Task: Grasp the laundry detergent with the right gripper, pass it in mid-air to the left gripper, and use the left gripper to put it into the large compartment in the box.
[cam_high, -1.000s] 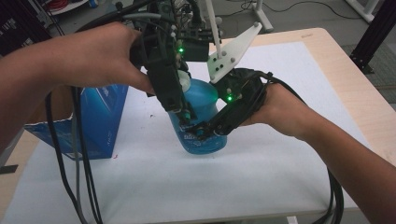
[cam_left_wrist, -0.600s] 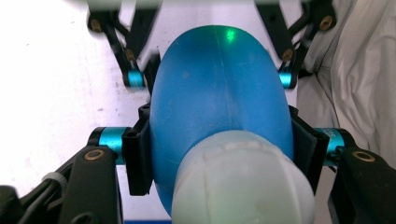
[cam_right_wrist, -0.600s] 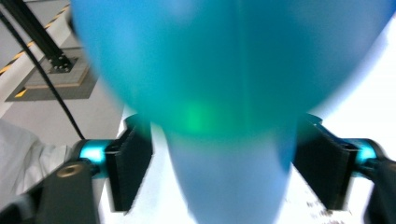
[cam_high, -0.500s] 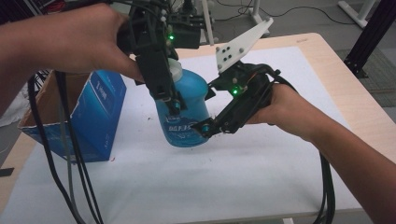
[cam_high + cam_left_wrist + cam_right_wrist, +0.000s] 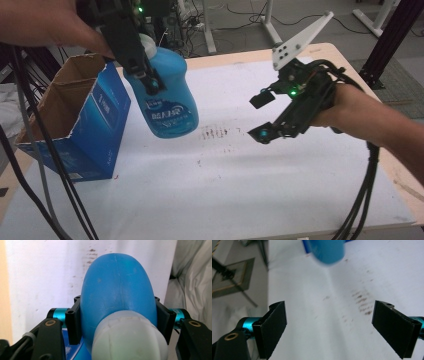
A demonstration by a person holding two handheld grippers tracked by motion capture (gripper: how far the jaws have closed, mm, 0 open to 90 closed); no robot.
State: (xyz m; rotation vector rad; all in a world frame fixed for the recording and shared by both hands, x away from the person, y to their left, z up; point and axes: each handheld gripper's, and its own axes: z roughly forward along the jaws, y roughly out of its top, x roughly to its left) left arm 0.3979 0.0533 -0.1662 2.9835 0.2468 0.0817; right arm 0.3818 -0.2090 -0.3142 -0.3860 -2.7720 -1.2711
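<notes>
High view: the left gripper (image 5: 150, 82), clamped on the bottle (image 5: 167, 95), lifted it over the table's (image 5: 260, 190) left edge beside the box (image 5: 75, 125); the right gripper (image 5: 262, 117) had just let go, jaws empty, leaving the left to box it.

Left claw (image 5: 145, 75) grips blue bottle (image 5: 167, 100) aloft beside box (image 5: 75, 125); right claw (image 5: 265, 117) apart, seemingly empty.

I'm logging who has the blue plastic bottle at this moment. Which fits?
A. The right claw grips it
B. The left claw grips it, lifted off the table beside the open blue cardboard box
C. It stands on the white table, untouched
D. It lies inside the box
B: the left claw is clamped on the blue plastic bottle near its white cap, in the air beside the open blue cardboard box, while the right claw stands open with nothing in it.
</notes>
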